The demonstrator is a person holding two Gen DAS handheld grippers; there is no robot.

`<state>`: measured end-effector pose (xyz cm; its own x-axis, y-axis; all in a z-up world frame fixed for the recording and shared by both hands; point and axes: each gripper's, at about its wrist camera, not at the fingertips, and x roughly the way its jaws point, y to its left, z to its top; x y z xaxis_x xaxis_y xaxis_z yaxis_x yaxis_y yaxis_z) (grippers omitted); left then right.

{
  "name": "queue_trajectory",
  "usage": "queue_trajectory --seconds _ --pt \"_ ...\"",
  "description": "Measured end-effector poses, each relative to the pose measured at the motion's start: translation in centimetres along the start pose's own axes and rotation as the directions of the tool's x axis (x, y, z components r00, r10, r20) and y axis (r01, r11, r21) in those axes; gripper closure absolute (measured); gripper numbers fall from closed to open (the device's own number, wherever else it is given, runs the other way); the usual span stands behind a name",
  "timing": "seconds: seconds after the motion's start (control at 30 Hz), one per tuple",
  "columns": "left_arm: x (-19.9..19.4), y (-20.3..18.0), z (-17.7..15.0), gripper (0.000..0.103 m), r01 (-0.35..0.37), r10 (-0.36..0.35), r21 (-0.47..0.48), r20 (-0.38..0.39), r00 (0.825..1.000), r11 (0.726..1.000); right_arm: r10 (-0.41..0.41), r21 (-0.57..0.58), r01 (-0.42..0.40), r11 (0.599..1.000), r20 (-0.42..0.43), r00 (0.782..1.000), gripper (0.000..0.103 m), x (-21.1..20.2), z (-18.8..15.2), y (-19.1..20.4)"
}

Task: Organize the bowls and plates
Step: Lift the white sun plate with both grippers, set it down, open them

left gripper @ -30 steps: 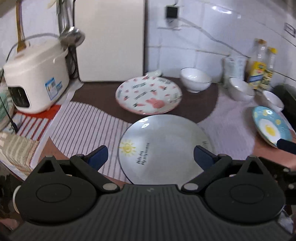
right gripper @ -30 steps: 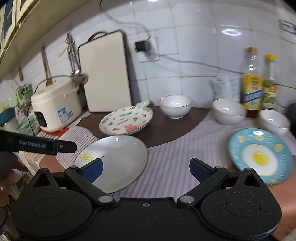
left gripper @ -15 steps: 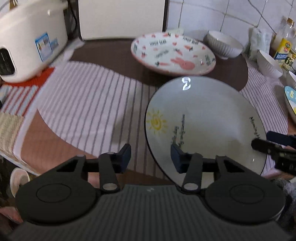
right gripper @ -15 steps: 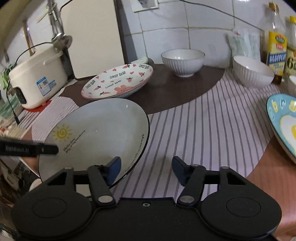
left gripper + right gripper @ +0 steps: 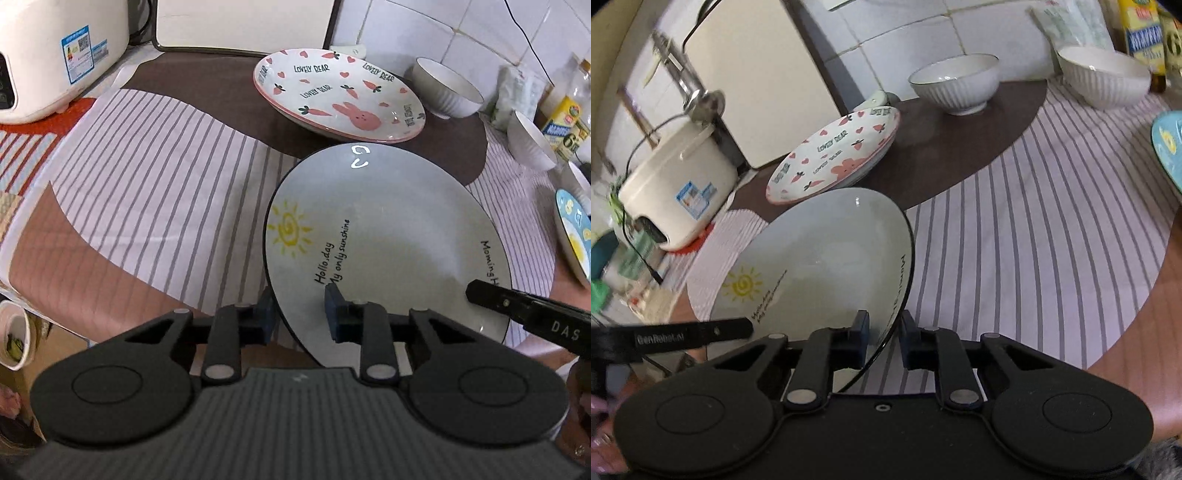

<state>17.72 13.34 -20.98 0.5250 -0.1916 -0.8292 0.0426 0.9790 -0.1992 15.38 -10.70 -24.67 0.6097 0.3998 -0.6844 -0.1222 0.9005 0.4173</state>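
A grey plate (image 5: 388,236) with a yellow sun and black lettering is held by both grippers. My left gripper (image 5: 299,314) is shut on its near left rim. My right gripper (image 5: 884,341) is shut on its right rim, and the plate (image 5: 820,266) looks tilted in the right wrist view. A pink-rimmed bunny plate (image 5: 338,96) lies behind it on the brown mat; it also shows in the right wrist view (image 5: 834,155). A blue egg plate (image 5: 572,236) lies at the right edge. White ribbed bowls (image 5: 955,81) (image 5: 1104,75) stand at the back.
A white rice cooker (image 5: 55,55) stands at the back left, next to a cream cutting board (image 5: 764,81) leaning on the tiled wall. Oil bottles (image 5: 565,118) stand at the back right. A striped cloth (image 5: 155,199) covers the counter; its front edge is close.
Both grippers have moved in and closed on the grey plate's rim, left on the near left side and right on the right side. The plate now looks tilted.
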Motion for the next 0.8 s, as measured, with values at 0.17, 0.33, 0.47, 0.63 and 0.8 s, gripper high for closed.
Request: queue_trajectory --seconds 0.17,0.33,0.47,0.63,0.8 --pt "0.0 -0.9 -0.2 0.071 -0.018 0.018 0.054 0.008 1.000 0.998 -0.007 -0.064 0.005 0.998 -0.029 1.000 0.081 0.0 0.4 0.6" --pt "-0.5 -2.1 -0.3 0.070 -0.022 0.021 0.088 0.017 1.000 0.996 -0.004 -0.121 0.002 0.993 -0.016 1.000 0.081 -1.1 0.3 0.3" --pt "-0.8 -3.8 -0.2 0.070 -0.030 0.025 0.143 0.032 0.999 0.989 -0.008 -0.126 0.006 0.992 -0.017 1.000 0.080 -2.0 0.4 -0.6" --pt "-1.2 -6.1 0.4 0.070 -0.007 0.000 0.165 0.047 0.999 0.986 -0.026 -0.123 0.029 0.992 0.019 0.999 0.080 -3.9 0.6 -2.0" --pt "-1.3 -9.2 1.9 0.070 0.034 -0.048 0.212 0.063 0.997 0.977 -0.055 -0.112 0.063 0.992 0.071 0.996 0.080 -6.2 1.8 -3.9"
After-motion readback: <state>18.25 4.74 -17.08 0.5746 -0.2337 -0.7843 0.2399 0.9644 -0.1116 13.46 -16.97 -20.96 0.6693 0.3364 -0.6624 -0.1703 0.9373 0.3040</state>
